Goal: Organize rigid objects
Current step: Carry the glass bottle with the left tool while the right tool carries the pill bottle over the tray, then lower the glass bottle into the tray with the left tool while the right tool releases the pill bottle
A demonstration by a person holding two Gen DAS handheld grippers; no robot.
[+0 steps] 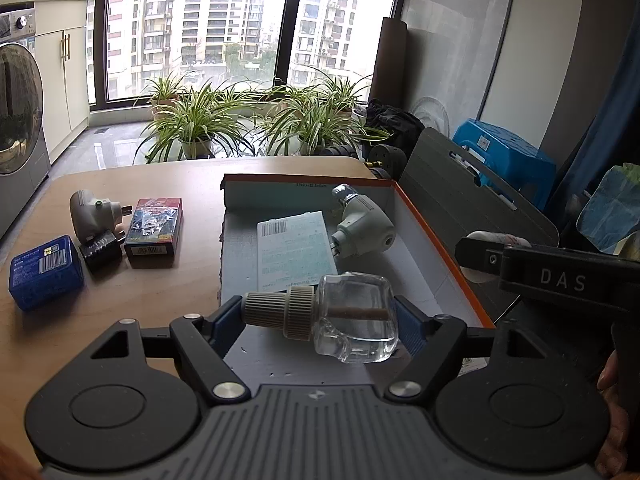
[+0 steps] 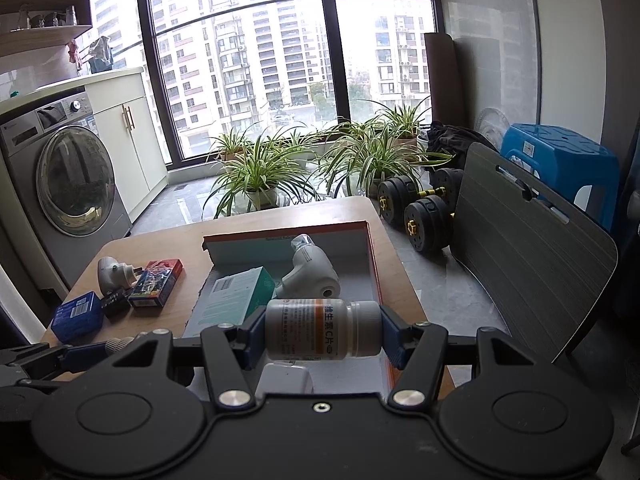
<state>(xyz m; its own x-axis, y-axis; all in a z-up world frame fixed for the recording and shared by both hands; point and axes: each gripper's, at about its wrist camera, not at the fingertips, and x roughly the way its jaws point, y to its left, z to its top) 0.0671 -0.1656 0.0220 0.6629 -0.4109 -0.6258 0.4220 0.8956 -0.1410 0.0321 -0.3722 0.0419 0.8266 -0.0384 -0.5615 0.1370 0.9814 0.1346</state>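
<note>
Left gripper (image 1: 320, 316) clenches clear bottle (image 1: 352, 320) sideways over box (image 1: 436, 228); right gripper (image 2: 322, 334) grasps pill bottle (image 2: 320, 330) over box's near end. I lower each toward 12 o'clock, onto bare floor, clear of plug-in (image 1: 362, 226).

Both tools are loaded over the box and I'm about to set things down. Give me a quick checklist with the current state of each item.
1. Left tool grips the clear bottle: ok.
2. Right tool grips the pill bottle: ok.
3. Both loads over the box: ok.
4. Free floor in the box beside the white plug-in and teal carton: ok.
5. Firmness of the clear bottle's grip: cannot tell.
6. All table items boxed: not ok; the blue box and red box are outside.
</note>
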